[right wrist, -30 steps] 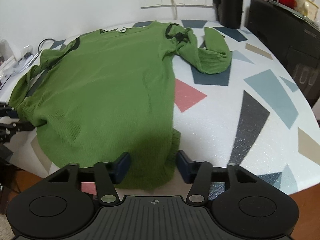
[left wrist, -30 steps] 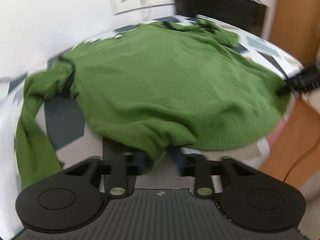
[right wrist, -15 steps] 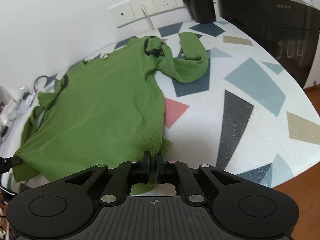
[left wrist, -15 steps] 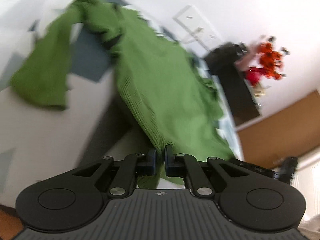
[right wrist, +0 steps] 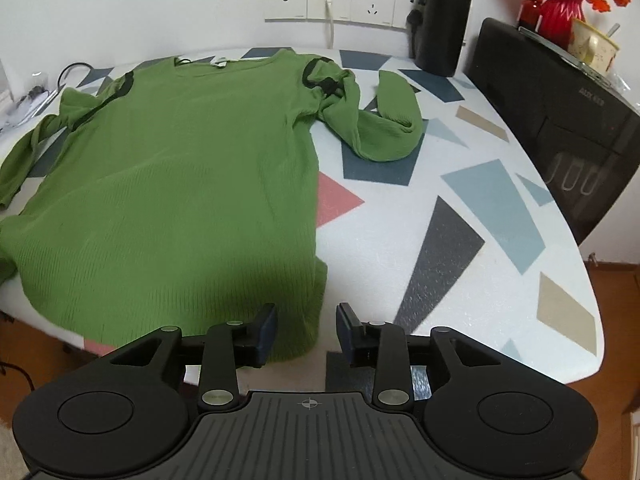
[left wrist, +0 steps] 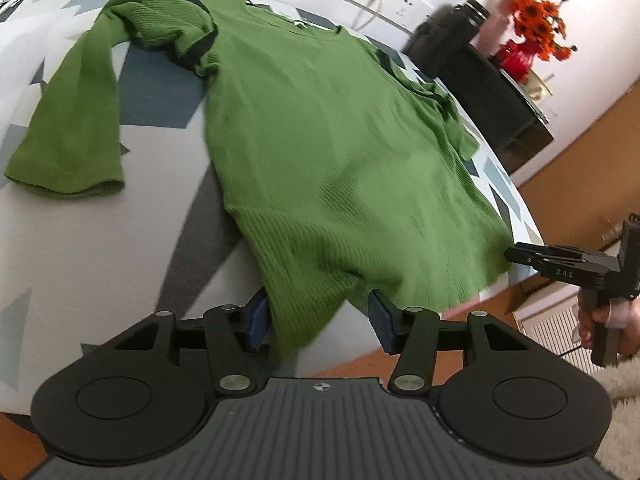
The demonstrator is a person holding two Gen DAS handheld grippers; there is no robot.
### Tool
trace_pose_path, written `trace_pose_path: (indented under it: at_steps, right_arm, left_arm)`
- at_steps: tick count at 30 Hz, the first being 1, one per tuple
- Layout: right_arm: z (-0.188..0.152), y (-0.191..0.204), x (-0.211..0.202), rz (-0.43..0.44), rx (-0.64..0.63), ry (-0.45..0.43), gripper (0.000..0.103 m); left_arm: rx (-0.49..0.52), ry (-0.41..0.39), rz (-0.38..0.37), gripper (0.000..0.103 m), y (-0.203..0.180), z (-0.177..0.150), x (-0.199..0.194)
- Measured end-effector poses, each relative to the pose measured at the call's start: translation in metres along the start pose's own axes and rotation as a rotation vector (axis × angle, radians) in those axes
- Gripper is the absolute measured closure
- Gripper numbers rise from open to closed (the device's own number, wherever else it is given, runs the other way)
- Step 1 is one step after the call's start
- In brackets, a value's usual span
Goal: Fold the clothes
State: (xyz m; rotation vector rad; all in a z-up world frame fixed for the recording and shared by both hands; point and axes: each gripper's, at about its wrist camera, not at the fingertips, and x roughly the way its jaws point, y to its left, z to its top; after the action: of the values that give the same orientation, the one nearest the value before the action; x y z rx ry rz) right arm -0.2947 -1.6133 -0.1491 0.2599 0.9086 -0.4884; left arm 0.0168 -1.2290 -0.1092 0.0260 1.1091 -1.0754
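- Two grippers, left gripper (left wrist: 316, 320) and right gripper (right wrist: 306, 334), gape wide at the tabletop's (right wrist: 460, 208) near edge.
- Green sweater (right wrist: 172, 184) lies flat, its hem overhanging between their fingers.

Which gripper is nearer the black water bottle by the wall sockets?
Right. The right gripper sits at the sweater's hem corner on the bottle's side of the table; the left gripper is at the opposite hem corner, farther away.
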Motion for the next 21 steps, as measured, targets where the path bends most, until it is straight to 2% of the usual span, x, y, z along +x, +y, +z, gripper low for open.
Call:
trace_pose_path:
  at_steps: [2, 3, 6, 9, 12, 15, 21]
  right_arm:
    - [-0.005, -0.003, -0.001, 0.001, 0.007, -0.005, 0.071]
    - [-0.007, -0.004, -0.001, 0.001, 0.012, -0.007, 0.071]
    - [-0.009, -0.008, -0.002, 0.010, 0.011, -0.020, 0.071]
    - [-0.008, -0.006, -0.003, 0.001, -0.020, -0.050, 0.071]
    - [-0.008, -0.006, -0.002, -0.010, -0.041, -0.066, 0.071]
    - [-0.007, -0.007, 0.002, -0.018, -0.046, -0.066, 0.071]
    - [-0.007, -0.008, 0.011, -0.034, -0.062, -0.065, 0.071]
  left_arm:
    - [0.000, 0.000, -0.006, 0.066, -0.001, -0.002, 0.000]
    - [0.000, -0.003, -0.001, 0.088, -0.003, -0.002, -0.001]
    - [0.021, -0.066, 0.052, 0.096, -0.011, -0.003, -0.007]
    - [0.011, -0.189, 0.114, 0.097, -0.016, -0.002, -0.024]
    - [-0.084, -0.285, 0.183, 0.098, -0.004, 0.000, -0.039]
    - [-0.158, -0.286, 0.214, 0.098, 0.009, -0.002, -0.039]
    - [-0.142, -0.215, 0.253, 0.098, 0.006, -0.014, -0.026]
